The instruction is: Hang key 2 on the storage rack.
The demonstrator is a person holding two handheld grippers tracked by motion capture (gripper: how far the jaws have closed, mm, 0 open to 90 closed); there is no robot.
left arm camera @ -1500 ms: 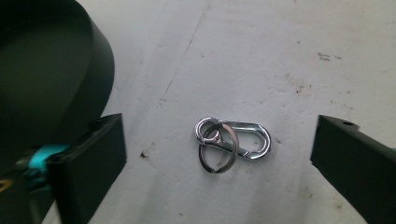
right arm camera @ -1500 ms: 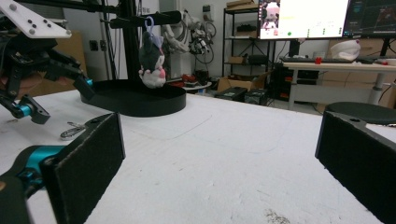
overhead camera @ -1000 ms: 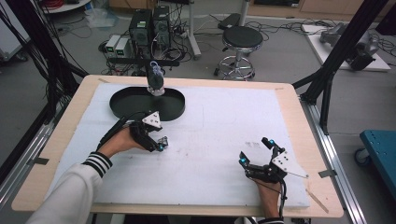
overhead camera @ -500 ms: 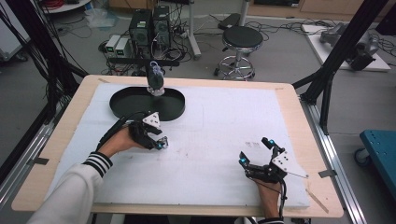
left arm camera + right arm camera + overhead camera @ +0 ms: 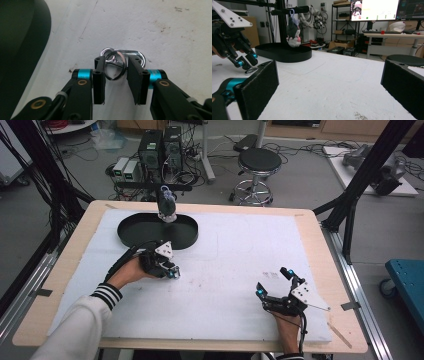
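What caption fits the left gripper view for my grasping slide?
Left gripper, jaws just closing, straddles a silver key ring with carabiner lying on the white table cover, beside a black tray.

One metal key ring (image 5: 115, 65) with one silver clip (image 5: 135, 55) joined to it lies on the white mat, between the jaws of the left gripper (image 5: 171, 272). One black oval tray (image 5: 158, 231) sits just beyond that gripper, with one small plush toy (image 5: 167, 206) hanging over its far rim. There are two grippers in all, the right gripper (image 5: 274, 284) standing well apart from the ring, and past the table stand one round stool (image 5: 259, 162) and two dark computer towers (image 5: 161, 146)
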